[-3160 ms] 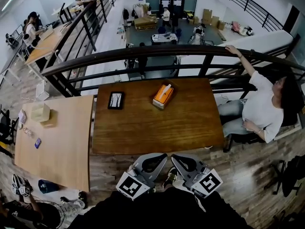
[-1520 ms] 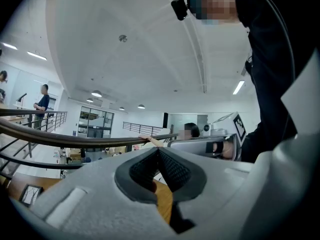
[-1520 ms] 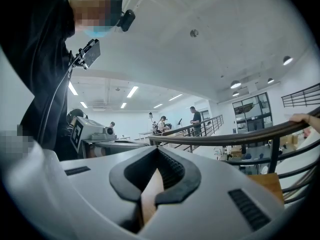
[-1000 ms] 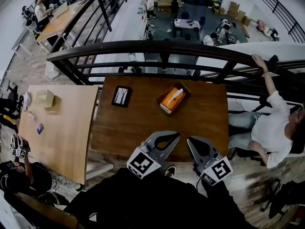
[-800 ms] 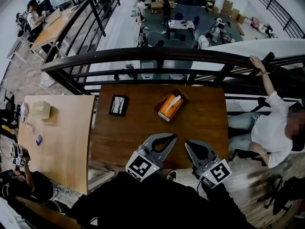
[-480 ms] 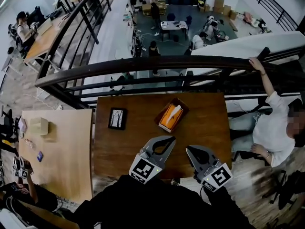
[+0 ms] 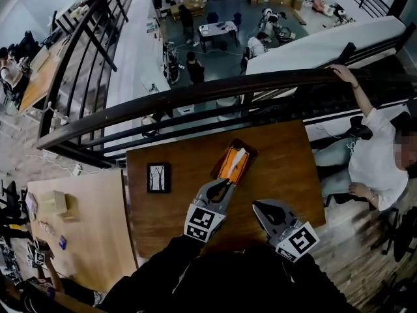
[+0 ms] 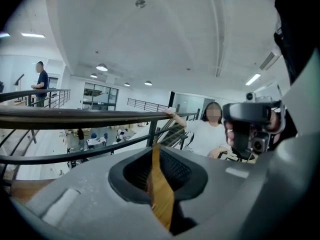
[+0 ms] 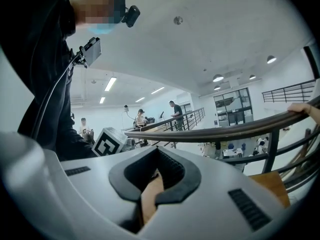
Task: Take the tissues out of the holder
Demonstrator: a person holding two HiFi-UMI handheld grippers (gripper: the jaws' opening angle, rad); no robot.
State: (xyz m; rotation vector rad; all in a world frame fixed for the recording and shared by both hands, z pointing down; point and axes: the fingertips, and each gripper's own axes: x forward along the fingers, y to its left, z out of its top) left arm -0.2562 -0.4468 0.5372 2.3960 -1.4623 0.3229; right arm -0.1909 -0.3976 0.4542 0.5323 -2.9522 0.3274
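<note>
Only the head view shows the tissue holder (image 7: 232,165) on the dark table (image 7: 287,175) beside the railing (image 7: 195,94); left gripper (image 7: 224,183) and right gripper (image 7: 258,207) both pressed together.

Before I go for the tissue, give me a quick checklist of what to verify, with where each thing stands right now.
1. Tissue sticks up out of the tissue holder: ok.
2. Left hand-held gripper at the holder's near end: ok.
3. Left jaws open for a grasp: not ok, together and empty.
4. Right hand-held gripper placed to steady the holder: not ok, shut and apart from it.
5. Picture frame out of the way: ok.
6. Left tips touching the holder: cannot tell.
</note>
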